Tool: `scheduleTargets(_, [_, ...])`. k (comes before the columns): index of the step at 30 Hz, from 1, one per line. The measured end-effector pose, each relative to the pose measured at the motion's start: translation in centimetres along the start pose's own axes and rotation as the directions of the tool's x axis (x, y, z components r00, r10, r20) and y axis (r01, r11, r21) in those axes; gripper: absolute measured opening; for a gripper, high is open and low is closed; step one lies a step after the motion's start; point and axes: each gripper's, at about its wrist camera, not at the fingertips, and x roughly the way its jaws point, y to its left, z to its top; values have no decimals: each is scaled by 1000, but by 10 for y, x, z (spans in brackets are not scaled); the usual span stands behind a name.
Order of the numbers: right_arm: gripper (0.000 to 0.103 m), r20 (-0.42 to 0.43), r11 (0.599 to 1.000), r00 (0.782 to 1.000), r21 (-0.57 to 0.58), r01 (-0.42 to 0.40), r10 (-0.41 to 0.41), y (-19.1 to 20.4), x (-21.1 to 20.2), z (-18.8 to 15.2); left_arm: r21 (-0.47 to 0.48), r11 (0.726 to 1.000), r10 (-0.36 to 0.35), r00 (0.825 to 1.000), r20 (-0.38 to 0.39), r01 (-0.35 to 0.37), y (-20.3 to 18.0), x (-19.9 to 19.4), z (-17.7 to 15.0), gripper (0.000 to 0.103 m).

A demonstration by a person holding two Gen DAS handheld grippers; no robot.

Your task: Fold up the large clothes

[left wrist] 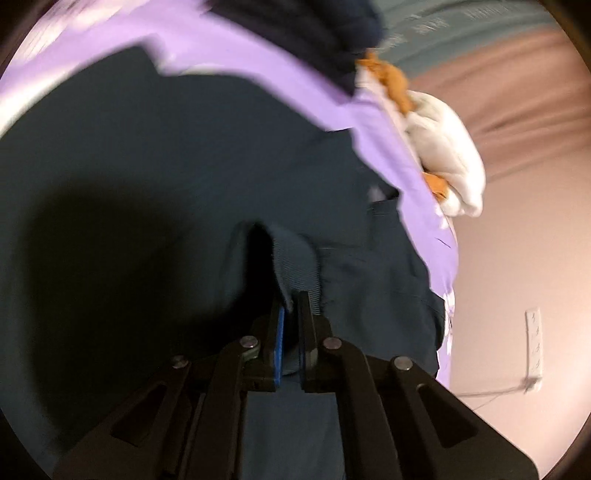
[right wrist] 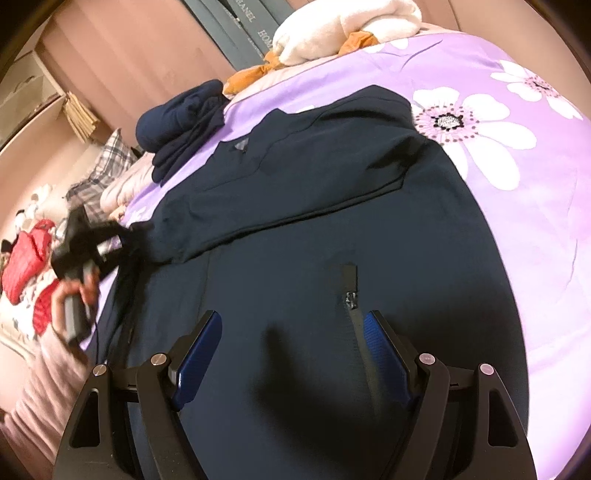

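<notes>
A large dark navy jacket (right wrist: pixel 314 229) lies spread on a purple flowered bedspread (right wrist: pixel 517 206), one sleeve folded across its upper part. Its zipper (right wrist: pixel 351 291) runs down the middle. In the left wrist view my left gripper (left wrist: pixel 291 301) is shut on a ribbed cuff (left wrist: pixel 295 258) of the jacket (left wrist: pixel 147 166), lifting that fold of cloth. The right wrist view shows the same left gripper (right wrist: pixel 136 230) at the jacket's left edge, held by a hand in a pink sleeve. My right gripper (right wrist: pixel 291 321) hovers open over the jacket's lower middle, with nothing between its fingers.
A folded navy garment (right wrist: pixel 181 118) sits at the bed's far side. A white and orange plush toy (right wrist: pixel 332 33) lies near the headboard. Plaid cloth (right wrist: pixel 107 155) and red items (right wrist: pixel 26 258) lie off the bed's left edge. A wall socket strip (left wrist: pixel 534 343) is on the pink wall.
</notes>
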Motion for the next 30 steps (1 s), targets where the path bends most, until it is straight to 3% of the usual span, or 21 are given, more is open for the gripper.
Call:
scheduleTargets(3, [79, 0, 1000, 1000, -9, -11, 11, 5, -2, 0, -15, 1000, 24, 999, -35, -24, 16, -3, -6, 17])
scheduleTargets(5, [79, -1, 1000, 1000, -23, -5, 5, 7, -3, 0, -8, 999, 44, 998, -42, -45, 17, -6, -6, 18])
scheduleTargets(7, [79, -4, 1000, 1000, -22, 3, -3, 7, -3, 0, 1, 998, 66, 997, -47, -66, 19, -14, -8, 31])
scheduleTargets(9, [79, -6, 1000, 1000, -12, 2, -2, 5, -3, -1, 42, 993, 108, 993, -48, -106, 17, -26, -12, 36])
scheduleTargets(12, [79, -12, 1000, 1000, -8, 4, -4, 4, -3, -2, 100, 984, 152, 987, -47, -147, 2, -27, -18, 35])
scheduleTargets(15, [79, -8, 1000, 1000, -16, 25, -25, 1, -6, 2, 189, 966, 178, 984, 5, -176, -22, -33, -24, 35])
scheduleTargets(21, [79, 31, 997, 997, 28, 68, -69, -15, -11, 31, 301, 941, 132, 987, 95, -155, -67, -22, -32, 35])
scheduleTargets(25, [79, 86, 992, 988, 2, 129, -129, -18, -2, 63, 312, 942, 103, 992, 79, -122, -83, 10, -24, 35])
scheduleTargets(30, [74, 157, 992, 982, -54, 116, -106, -17, 20, 102, 321, 932, 160, 986, 54, -169, -74, 32, -24, 33])
